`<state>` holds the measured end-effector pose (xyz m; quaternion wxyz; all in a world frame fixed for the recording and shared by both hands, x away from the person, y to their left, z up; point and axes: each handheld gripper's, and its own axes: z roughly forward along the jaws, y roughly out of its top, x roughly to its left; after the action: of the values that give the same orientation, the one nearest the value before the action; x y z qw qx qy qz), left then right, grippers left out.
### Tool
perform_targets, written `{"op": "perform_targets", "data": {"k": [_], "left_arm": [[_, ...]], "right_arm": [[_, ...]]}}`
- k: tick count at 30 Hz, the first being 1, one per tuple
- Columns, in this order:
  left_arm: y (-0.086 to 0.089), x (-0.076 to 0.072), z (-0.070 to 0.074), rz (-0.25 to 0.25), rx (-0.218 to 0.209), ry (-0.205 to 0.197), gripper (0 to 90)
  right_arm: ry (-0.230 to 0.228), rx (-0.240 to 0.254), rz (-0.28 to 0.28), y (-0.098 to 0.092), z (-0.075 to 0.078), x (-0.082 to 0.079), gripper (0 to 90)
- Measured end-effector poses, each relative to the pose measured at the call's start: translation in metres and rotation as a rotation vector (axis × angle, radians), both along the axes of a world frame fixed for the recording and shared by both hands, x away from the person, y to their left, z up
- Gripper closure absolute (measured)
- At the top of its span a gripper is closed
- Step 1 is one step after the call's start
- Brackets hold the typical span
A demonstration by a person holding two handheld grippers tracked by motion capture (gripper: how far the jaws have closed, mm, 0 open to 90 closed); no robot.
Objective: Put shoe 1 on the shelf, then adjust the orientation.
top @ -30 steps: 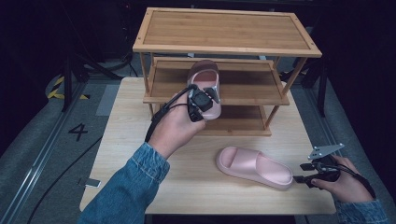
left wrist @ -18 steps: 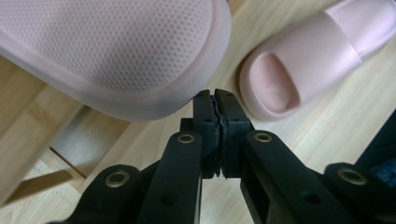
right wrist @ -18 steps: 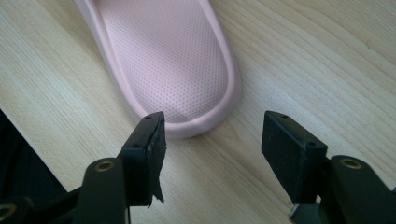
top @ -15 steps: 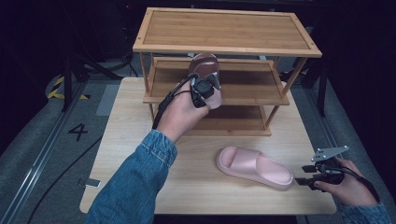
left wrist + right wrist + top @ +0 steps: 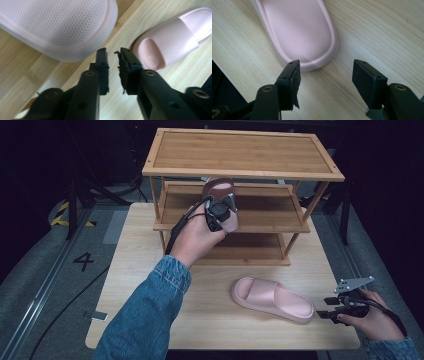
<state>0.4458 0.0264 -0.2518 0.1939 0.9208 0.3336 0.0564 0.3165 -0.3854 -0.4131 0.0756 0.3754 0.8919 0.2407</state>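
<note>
On the middle wooden rack shelf, one pink foam slipper, released; left gripper fingers just parting, slightly apart, nothing between. Lower right on the tabletop, second pink foam slipper, just ahead of right gripper fingers, wide apart, empty.

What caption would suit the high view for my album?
Left gripper parts its jaws at a pink slipper on the rack's middle shelf; its mate waits on the table.

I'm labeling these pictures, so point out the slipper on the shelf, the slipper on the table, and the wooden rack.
slipper on the shelf (image 5: pixel 57 25), left gripper view, textured footbed near the heel
slipper on the table (image 5: pixel 272 298), high view, top of the strap
wooden rack (image 5: pixel 240 150), high view, bare top board
</note>
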Motion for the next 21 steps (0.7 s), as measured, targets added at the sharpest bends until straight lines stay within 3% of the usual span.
{"op": "perform_targets", "data": {"k": [10, 16, 21], "left_arm": [[0.027, -0.028, 0.002, -0.033, 0.019, 0.017, 53.7], [0.049, -0.045, -0.006, -0.025, 0.031, -0.002, 45.5], [0.078, -0.064, -0.022, -0.005, 0.009, -0.020, 37.4]], "right_arm": [[-0.015, -0.001, -0.002, 0.007, 0.004, 0.004, 40.9], [-0.008, 0.003, -0.011, 0.011, 0.008, 0.005, 42.2], [-0.015, -0.007, -0.021, 0.015, 0.015, 0.008, 44.3]]}}
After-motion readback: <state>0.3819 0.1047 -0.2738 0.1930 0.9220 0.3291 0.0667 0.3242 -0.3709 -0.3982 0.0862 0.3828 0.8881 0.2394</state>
